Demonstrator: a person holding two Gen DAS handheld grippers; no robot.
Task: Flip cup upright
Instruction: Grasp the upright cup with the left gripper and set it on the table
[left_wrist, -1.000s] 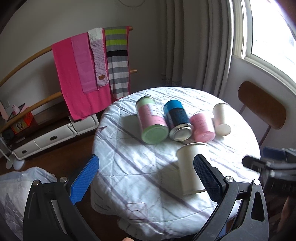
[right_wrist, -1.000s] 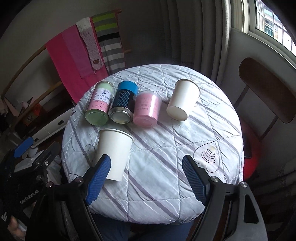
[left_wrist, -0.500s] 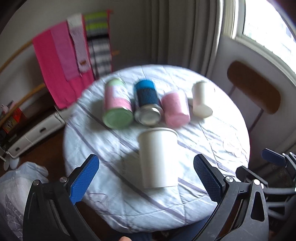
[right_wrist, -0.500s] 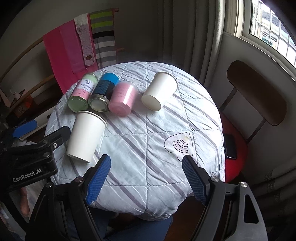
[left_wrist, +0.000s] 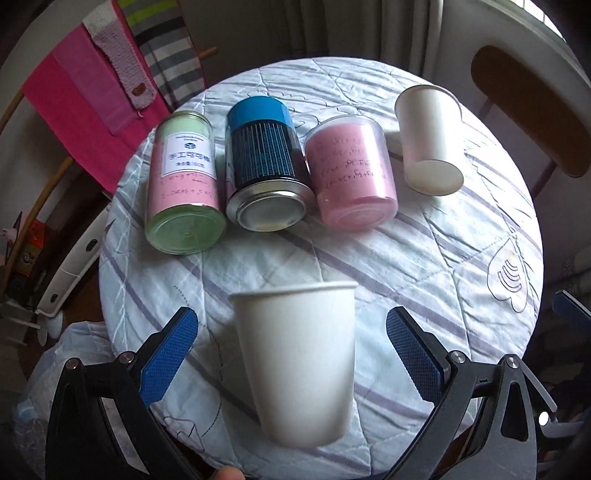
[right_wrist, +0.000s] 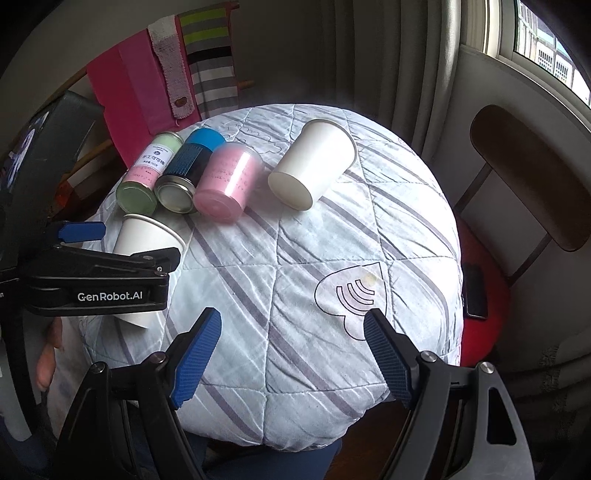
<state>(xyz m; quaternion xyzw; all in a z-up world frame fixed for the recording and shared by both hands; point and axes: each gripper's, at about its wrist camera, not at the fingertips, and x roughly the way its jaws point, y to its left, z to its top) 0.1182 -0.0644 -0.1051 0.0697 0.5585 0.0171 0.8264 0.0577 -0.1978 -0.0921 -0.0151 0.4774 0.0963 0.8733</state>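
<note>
A white paper cup lies on its side on the quilted round table, mouth pointing away from me. My left gripper is open with its blue pads on either side of the cup, not touching it. The same cup shows in the right wrist view, partly hidden behind the left gripper's body. A second white paper cup lies on its side at the far right; it also shows in the right wrist view. My right gripper is open and empty above the table's near edge.
Three containers lie side by side at the back: a green-and-pink jar, a blue-capped tin and a pink jar. A wooden chair with a red seat stands to the right. A rack with pink and striped cloths stands behind.
My left gripper has swung right and moved in, so the near cup now sits between its open fingers. My right gripper has drawn back and to the right.
</note>
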